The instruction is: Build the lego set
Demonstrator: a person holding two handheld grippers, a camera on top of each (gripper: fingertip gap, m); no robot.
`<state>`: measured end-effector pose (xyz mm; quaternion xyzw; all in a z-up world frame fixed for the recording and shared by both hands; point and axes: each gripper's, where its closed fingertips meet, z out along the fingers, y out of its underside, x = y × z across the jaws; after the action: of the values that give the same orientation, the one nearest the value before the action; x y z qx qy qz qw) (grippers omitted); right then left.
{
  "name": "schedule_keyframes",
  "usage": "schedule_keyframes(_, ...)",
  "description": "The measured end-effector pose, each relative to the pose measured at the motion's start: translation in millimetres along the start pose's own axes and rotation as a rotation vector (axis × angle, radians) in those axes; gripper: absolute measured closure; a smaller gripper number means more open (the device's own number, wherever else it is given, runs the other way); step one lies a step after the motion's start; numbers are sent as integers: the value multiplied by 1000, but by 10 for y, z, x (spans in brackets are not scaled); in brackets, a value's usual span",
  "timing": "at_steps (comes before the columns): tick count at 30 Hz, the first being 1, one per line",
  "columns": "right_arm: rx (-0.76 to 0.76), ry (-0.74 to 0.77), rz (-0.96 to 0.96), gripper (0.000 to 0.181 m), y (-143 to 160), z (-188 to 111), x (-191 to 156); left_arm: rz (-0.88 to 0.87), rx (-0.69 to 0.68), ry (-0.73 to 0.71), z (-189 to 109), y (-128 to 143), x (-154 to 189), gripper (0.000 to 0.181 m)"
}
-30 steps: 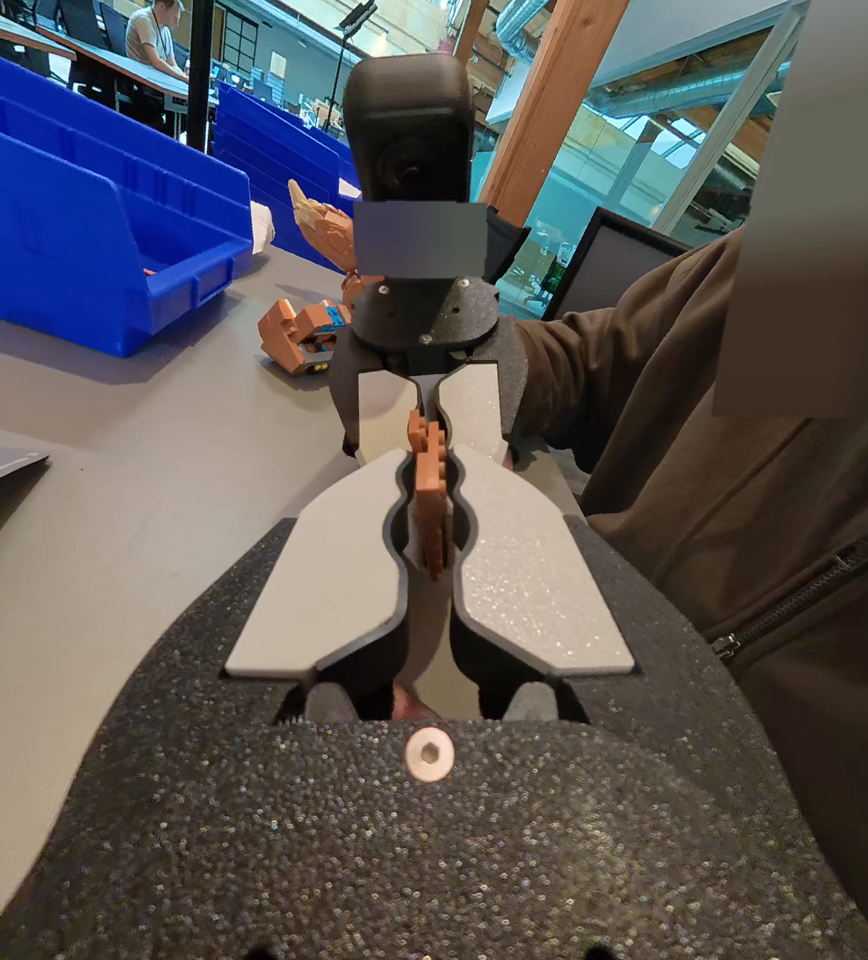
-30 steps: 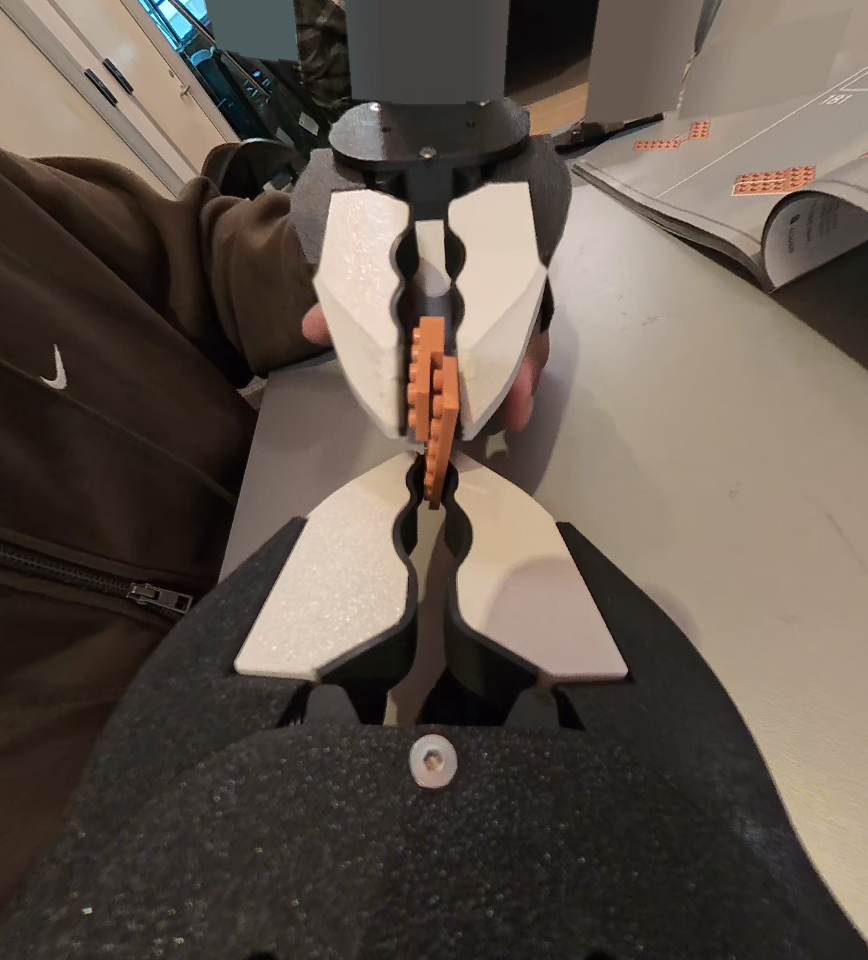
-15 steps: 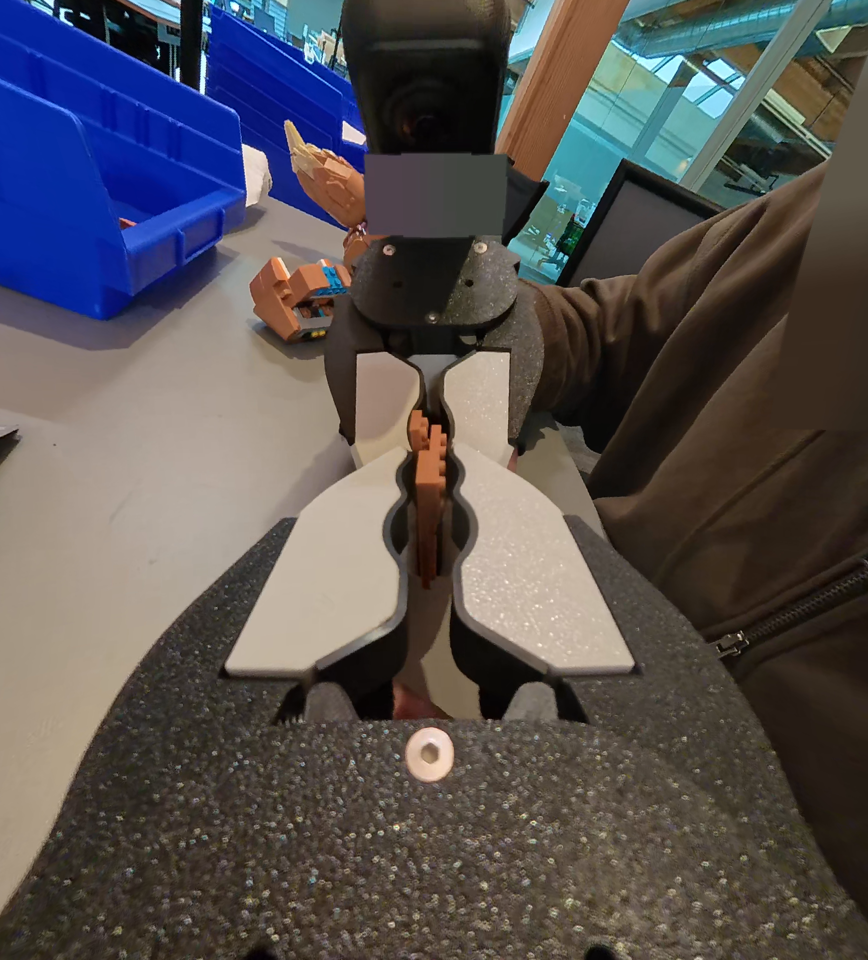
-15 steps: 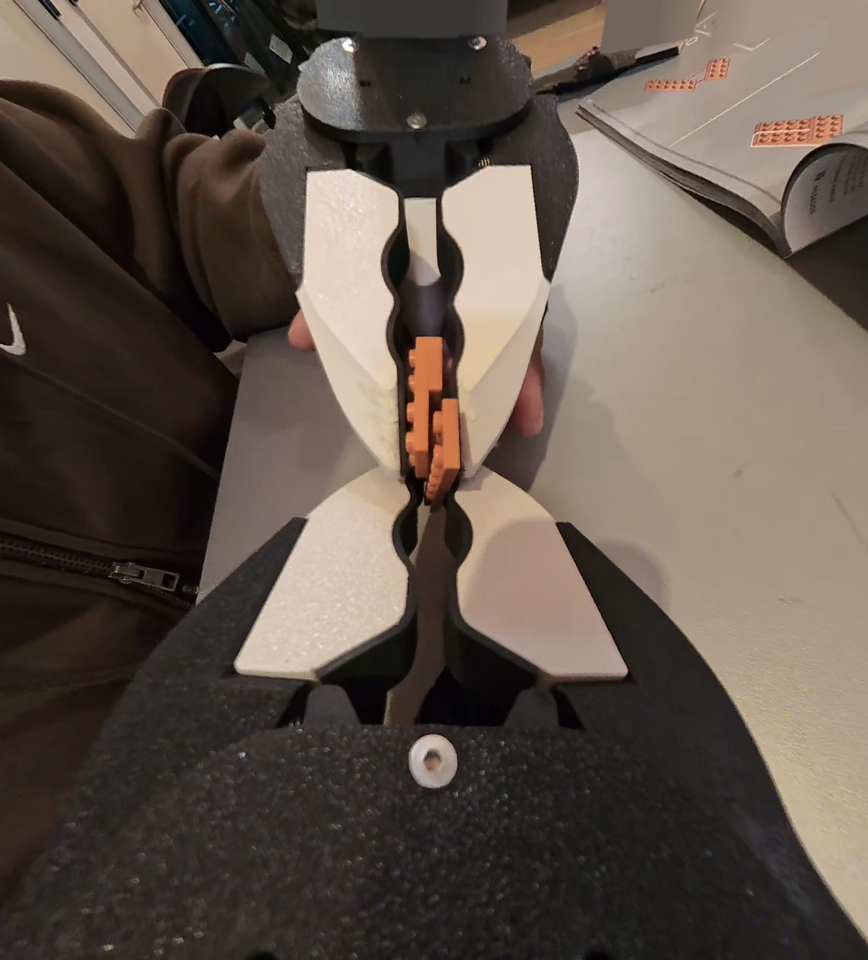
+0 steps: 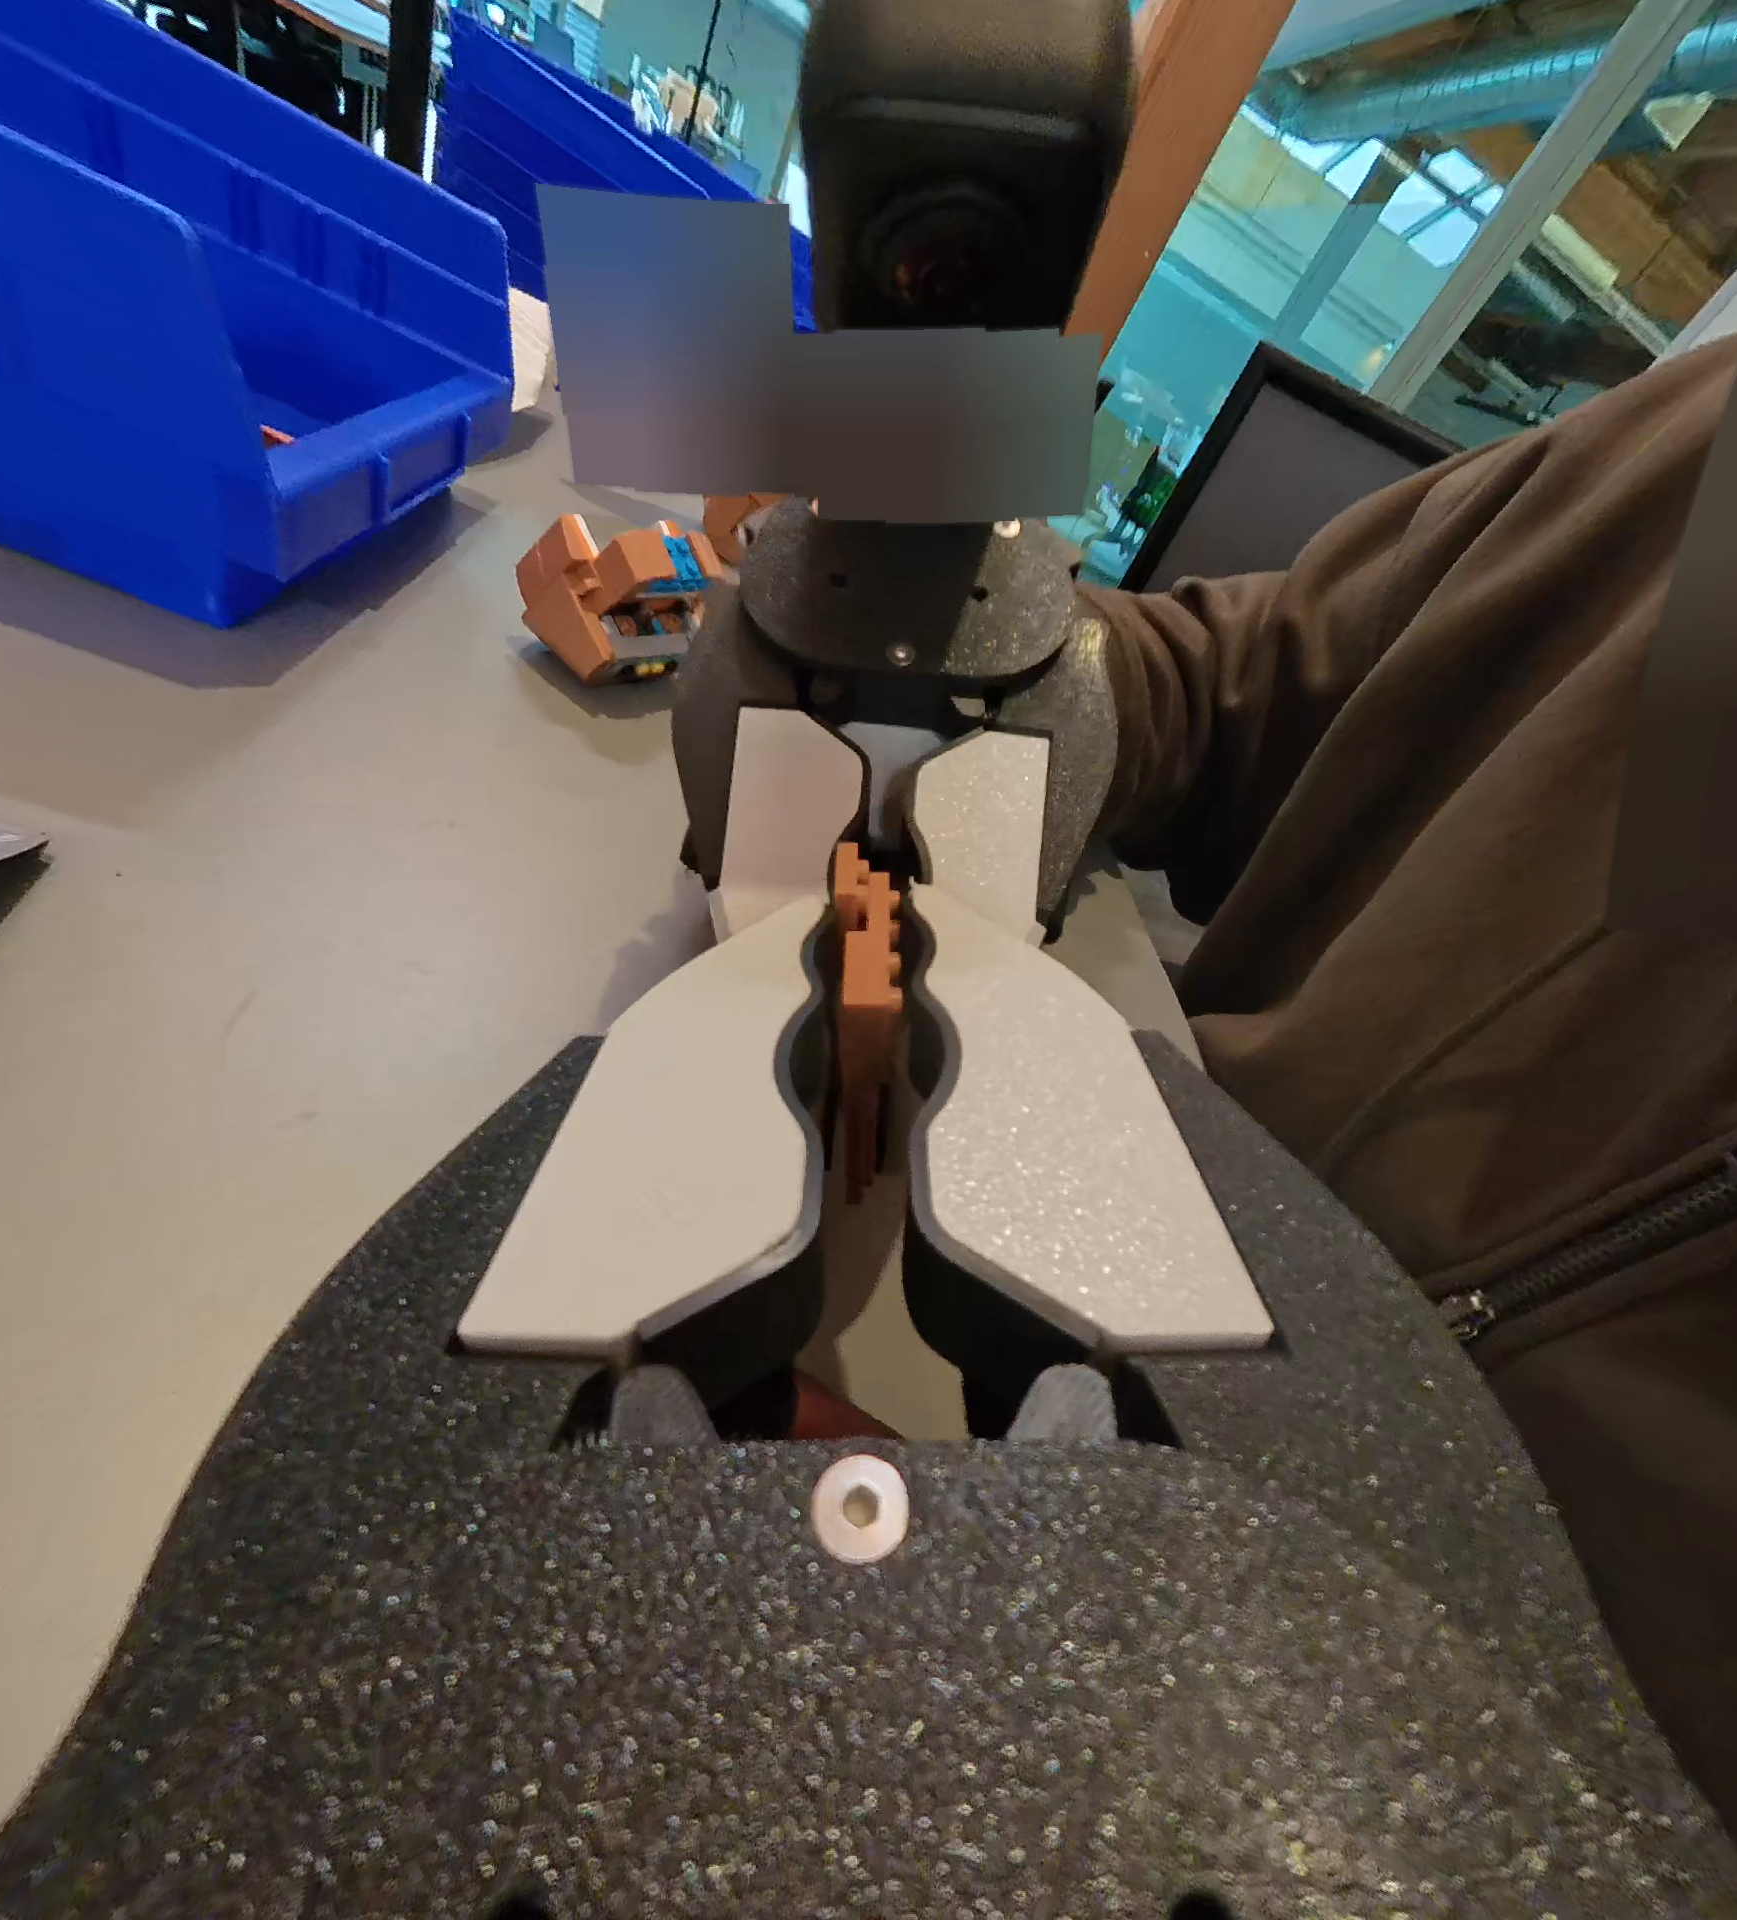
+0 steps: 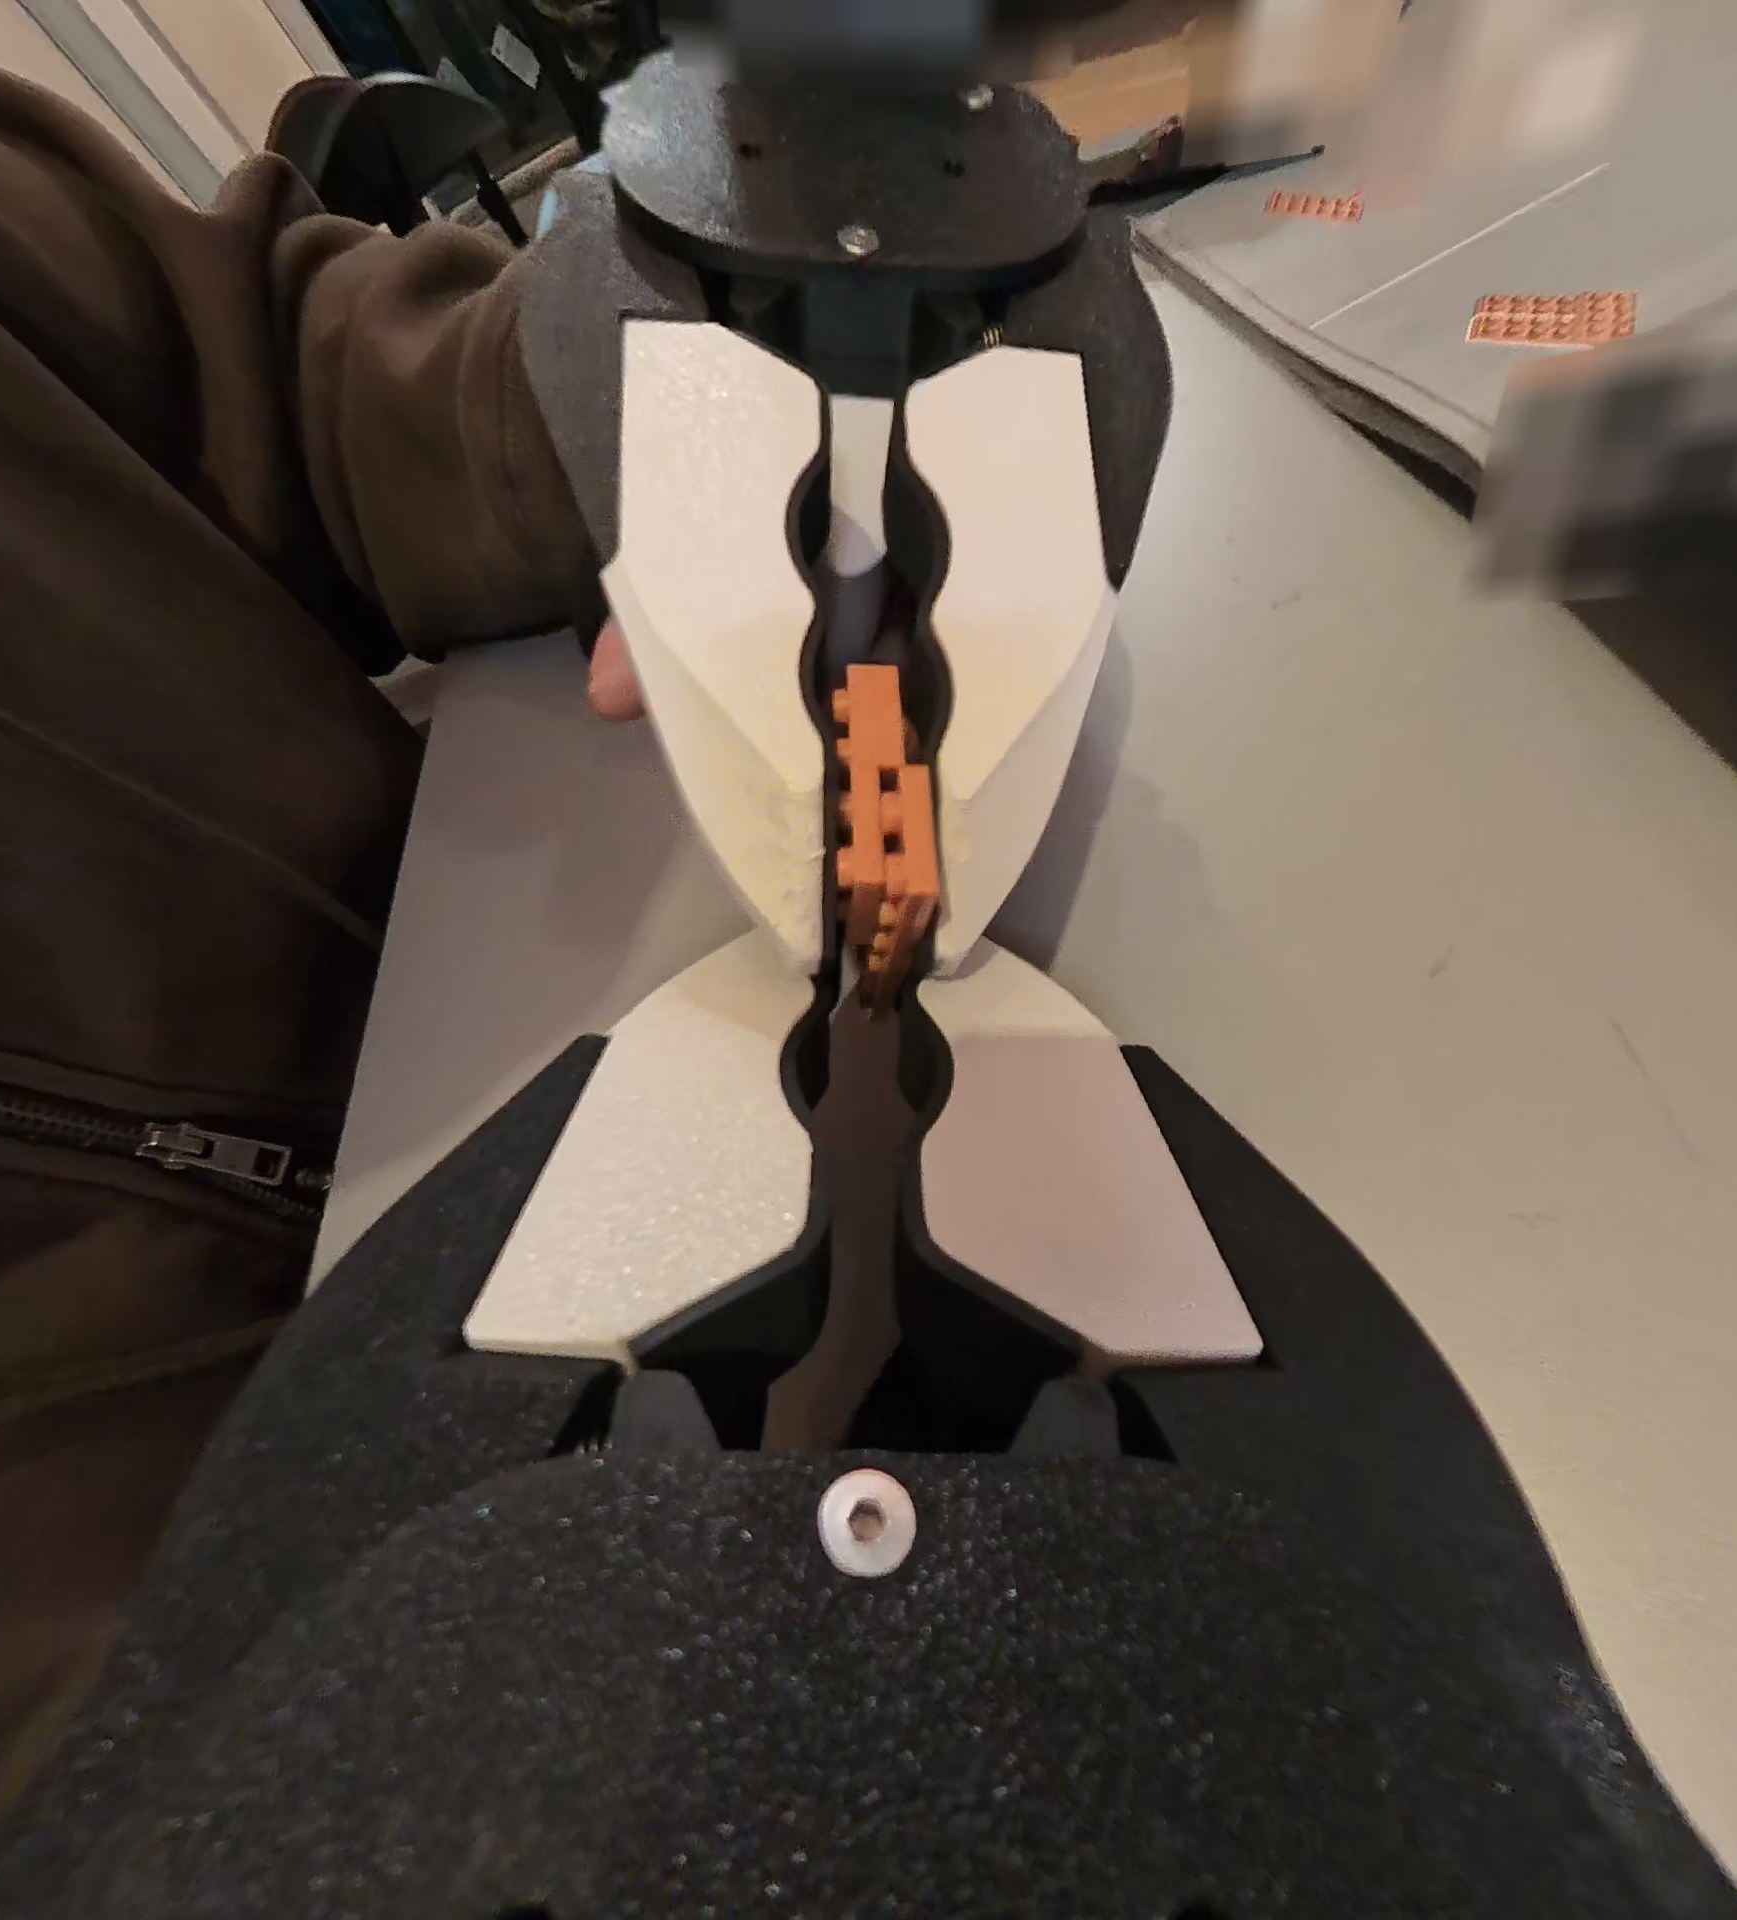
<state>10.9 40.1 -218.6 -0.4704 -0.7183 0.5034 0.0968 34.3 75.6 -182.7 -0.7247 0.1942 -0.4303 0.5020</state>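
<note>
Grey tabletop (image 5: 324,987) lies below both claws, meeting tip to tip. Left gripper (image 5: 869,997) is clamped on the brown brick stack (image 5: 869,977); right gripper (image 6: 869,997) is closed too, probably nipping the stack's end. Over the last second they have pushed closer, so the pressing-together continues. Table edge runs just beside the stack; bare table and a blue bin (image 5: 168,364) lie on the far side

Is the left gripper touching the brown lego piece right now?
Touching. The left wrist view shows the left gripper closed on the brown lego piece, both pads pressed against its sides with no gap.
</note>
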Motion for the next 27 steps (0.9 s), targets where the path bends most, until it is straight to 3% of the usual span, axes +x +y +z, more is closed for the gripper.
schedule_keyframes(6,76,110,-177,149,-143,-92,107,-126,132,45,-113,-179,-37,171)
schedule_keyframes(12,150,390,-625,130,-330,-319,264,-328,288,147,-244,-365,-61,171)
schedule_keyframes(16,138,514,-838,123,-375,-313,257,-416,336,181,-266,-405,-82,171)
schedule_keyframes(21,154,535,-913,108,-424,-232,164,-431,312,203,-202,-372,-25,171)
schedule_keyframes(27,225,551,-944,111,-527,-296,85,-414,275,216,-143,-328,43,171)
